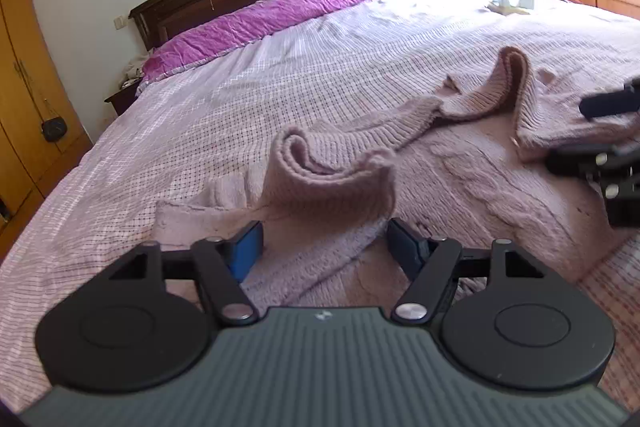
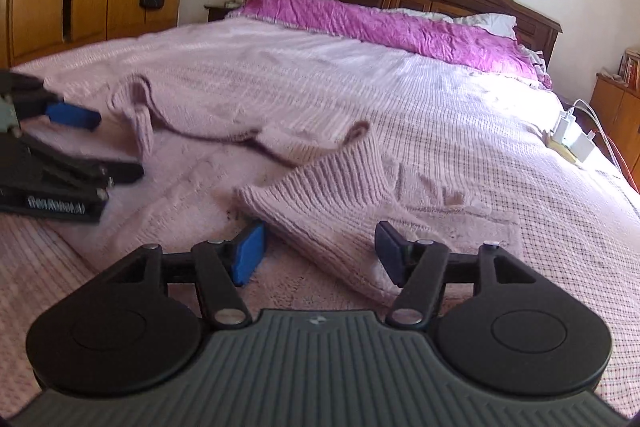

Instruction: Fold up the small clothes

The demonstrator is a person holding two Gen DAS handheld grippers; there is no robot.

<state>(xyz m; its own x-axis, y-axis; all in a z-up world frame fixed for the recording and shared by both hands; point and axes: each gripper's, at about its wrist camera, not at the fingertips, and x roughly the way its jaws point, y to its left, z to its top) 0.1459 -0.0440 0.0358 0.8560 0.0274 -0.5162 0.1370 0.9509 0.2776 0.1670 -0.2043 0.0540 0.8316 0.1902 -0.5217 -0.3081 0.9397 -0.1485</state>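
From the left wrist view, the left gripper (image 1: 324, 247) hangs with its jaws spread wide and empty, just short of a curled, ribbed sleeve end of the pink knit sweater (image 1: 460, 163), which lies spread on the bed (image 1: 200, 115); that looks like lining up to pinch the cuff.

From the right wrist view, the right gripper (image 2: 318, 251) is likewise released, straddling the other folded-over sleeve just ahead, probably so both sleeves can be folded inward together.
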